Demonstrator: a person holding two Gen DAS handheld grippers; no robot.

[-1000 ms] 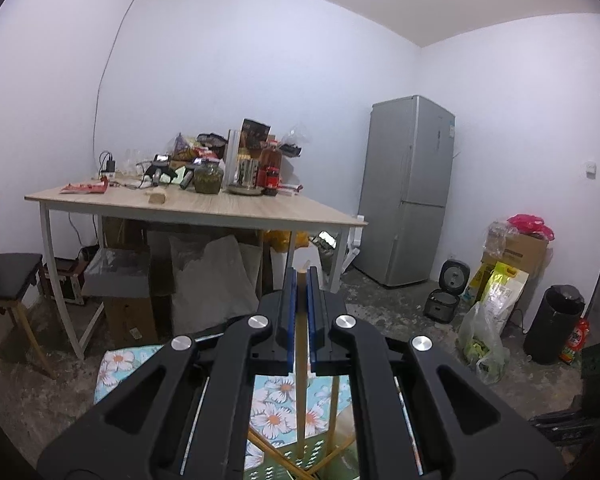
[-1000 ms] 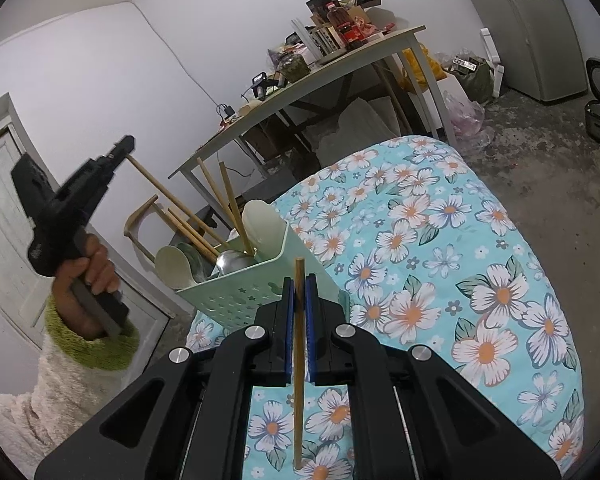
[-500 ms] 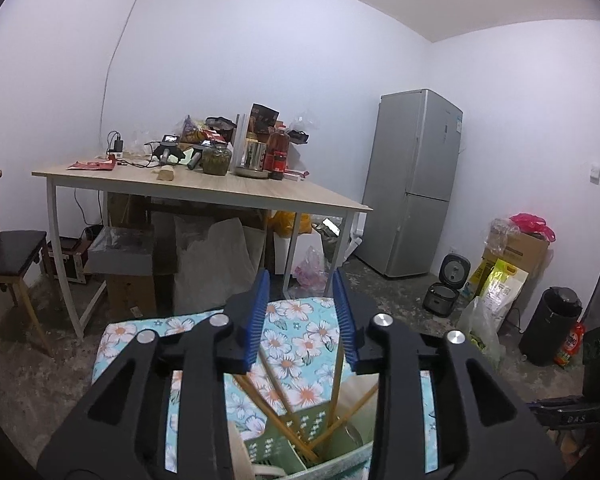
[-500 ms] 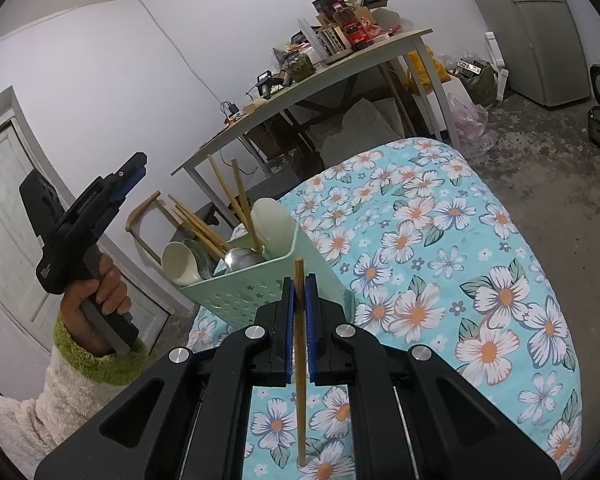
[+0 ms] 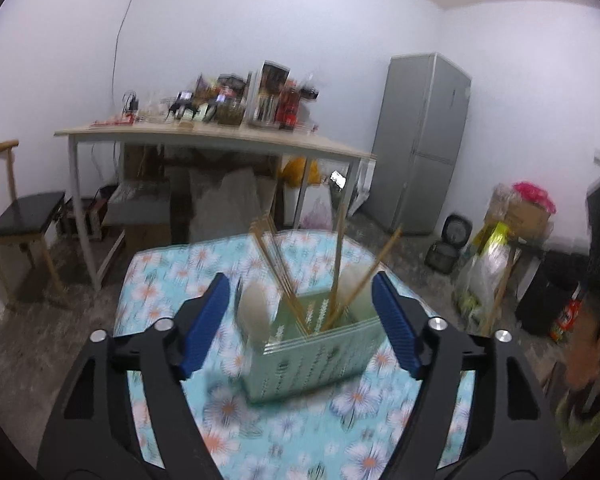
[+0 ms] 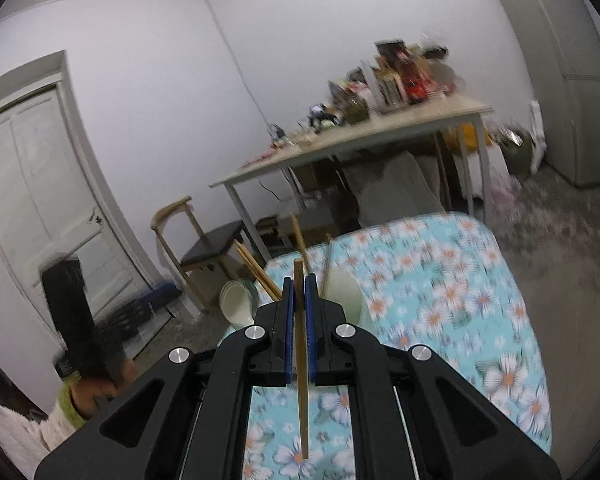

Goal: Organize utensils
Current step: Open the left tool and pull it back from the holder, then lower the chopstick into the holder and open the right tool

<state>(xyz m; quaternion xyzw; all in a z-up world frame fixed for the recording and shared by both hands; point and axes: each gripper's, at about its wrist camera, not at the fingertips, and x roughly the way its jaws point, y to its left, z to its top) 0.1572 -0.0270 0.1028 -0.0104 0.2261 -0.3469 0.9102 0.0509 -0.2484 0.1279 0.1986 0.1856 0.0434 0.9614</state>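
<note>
A pale green slotted basket (image 5: 312, 356) stands on the floral tablecloth (image 5: 168, 280). It holds several wooden chopsticks (image 5: 276, 256) and a white spoon (image 5: 254, 312). My left gripper (image 5: 300, 284) hovers just in front of the basket, its jaws opening wide with nothing pressed between the blue pads. My right gripper (image 6: 299, 292) is shut on a single wooden chopstick (image 6: 301, 380), held upright above the near side of the basket. The spoon (image 6: 236, 300) and chopsticks (image 6: 256, 268) show beyond it. A hand holds the blurred left gripper (image 6: 66, 304) at the left.
Behind the cloth-covered table stands a wooden table (image 5: 220, 140) piled with bottles and clutter, a chair (image 5: 20, 216) to its left and a grey fridge (image 5: 424, 140) to its right. Bags and a rice cooker (image 5: 448, 248) sit on the floor. A white door (image 6: 40, 200) is at left.
My left gripper opened and let go of its chopstick, which now stands in the basket, then dipped toward the basket. My right gripper rose and rolled, keeping its chopstick.
</note>
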